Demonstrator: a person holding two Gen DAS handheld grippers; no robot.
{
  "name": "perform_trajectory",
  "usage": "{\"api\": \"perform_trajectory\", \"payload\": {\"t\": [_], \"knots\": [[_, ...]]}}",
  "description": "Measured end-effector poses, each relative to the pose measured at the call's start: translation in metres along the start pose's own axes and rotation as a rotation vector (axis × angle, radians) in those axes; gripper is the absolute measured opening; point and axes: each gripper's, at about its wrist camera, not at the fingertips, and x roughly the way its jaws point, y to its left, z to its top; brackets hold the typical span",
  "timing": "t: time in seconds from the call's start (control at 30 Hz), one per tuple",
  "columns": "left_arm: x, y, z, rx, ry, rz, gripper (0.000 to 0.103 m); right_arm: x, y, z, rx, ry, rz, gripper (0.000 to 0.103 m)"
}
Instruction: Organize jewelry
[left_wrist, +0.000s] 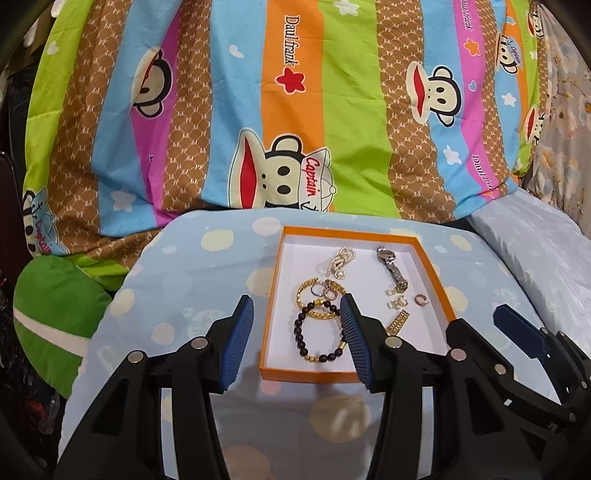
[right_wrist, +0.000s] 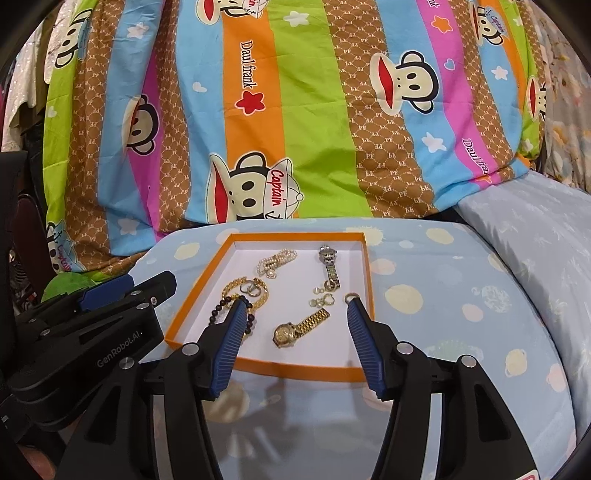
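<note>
Orange cardboard, white inside: a shallow orange-rimmed tray (left_wrist: 436, 284) sits on a pale blue spotted cushion (left_wrist: 177, 295), with a striped cartoon-monkey bedsheet (left_wrist: 332, 110) behind it.

Left to right:
- Left gripper (left_wrist: 297, 314), black frame with ribbed blue pads, jaws spread wide, nothing between them. It hangs over the tray's near left corner. Its left pad is outside the rim, its right pad over the tray.
- Dark beaded bracelet with gold spacers (left_wrist: 319, 336), near left part of the tray, lying flat. Touching its far side, a gold chain bracelet (left_wrist: 310, 295) with a few small rings (left_wrist: 323, 290) bunched on it.
- Pearl strand (left_wrist: 341, 260), heaped toward the far side, middle.
- Gold wristwatch (right_wrist: 297, 328), near middle, seen whole only from the right wrist camera.
- Silver wristwatch (left_wrist: 393, 267), far right, strap running toward the near side. Small pale earrings (left_wrist: 396, 300) just beyond its near end, and a small rose-gold ring (left_wrist: 420, 299) beside them, close to the right rim.
- Right gripper (right_wrist: 293, 308), same build, also wide open and empty, held over the tray's near edge, framing the gold watch.

Progress, as a judgement: all jewelry in view is already inside the tray and none lies on the cushion. What seems left is sorting: the left cluster is tangled together and the small pieces are scattered. Neither gripper has committed to a piece.
</note>
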Motion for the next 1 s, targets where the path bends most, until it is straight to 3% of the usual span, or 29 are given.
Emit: {"api": "perform_trajectory", "payload": {"t": [0.3, 1.0], "knots": [[0.019, -0.002, -0.025, 0.008, 0.006, 0.019, 0.047, 0.015, -0.007, -0.017, 0.012, 0.007, -0.017, 0.060], [0.041, -0.007, -0.039, 0.046, 0.010, 0.078, 0.047, 0.028, -0.007, -0.034, -0.024, 0.014, -0.083, 0.064]]}}
